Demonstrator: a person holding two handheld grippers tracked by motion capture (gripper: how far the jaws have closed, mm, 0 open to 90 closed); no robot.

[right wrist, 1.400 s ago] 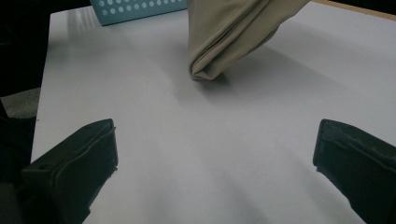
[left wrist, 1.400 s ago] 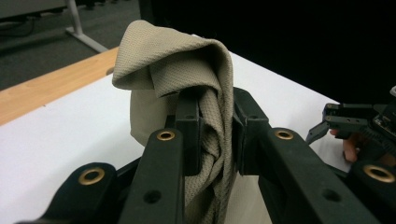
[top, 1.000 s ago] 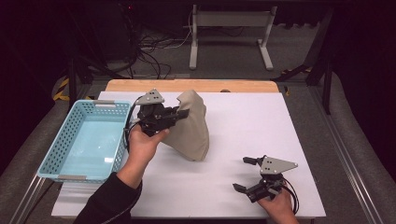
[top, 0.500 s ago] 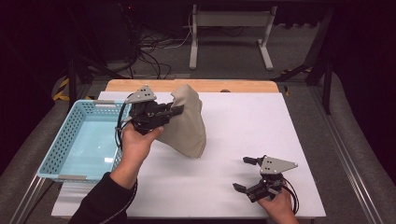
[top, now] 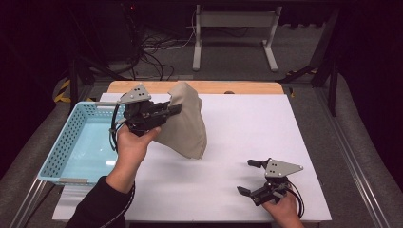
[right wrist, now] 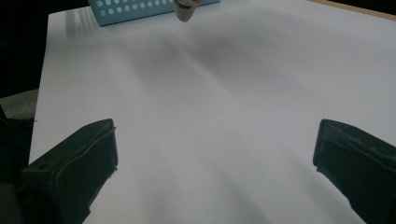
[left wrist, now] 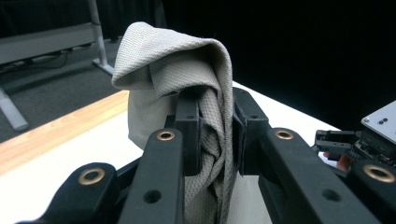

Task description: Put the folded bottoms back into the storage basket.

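My left gripper (top: 167, 110) pinches the bunched beige woven cloth (top: 186, 124) between its fingers (left wrist: 187, 135), cloth draping below them; my right gripper (top: 247, 176) rests with fingers (right wrist: 79, 161) spread over bare white tabletop (top: 237, 137).

place: lab / recording rig | cues: white-topped desk (top: 247, 142) on metal rails, black surround, loose cables (top: 152, 45) on grey carpet, metal stand (top: 233, 28) behind | no home furnishings

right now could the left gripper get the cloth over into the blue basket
Probably yes. The left gripper is shut on the beige cloth, whose top is lifted off the white table. The blue basket sits open-topped just beside that hand, with nothing between them.
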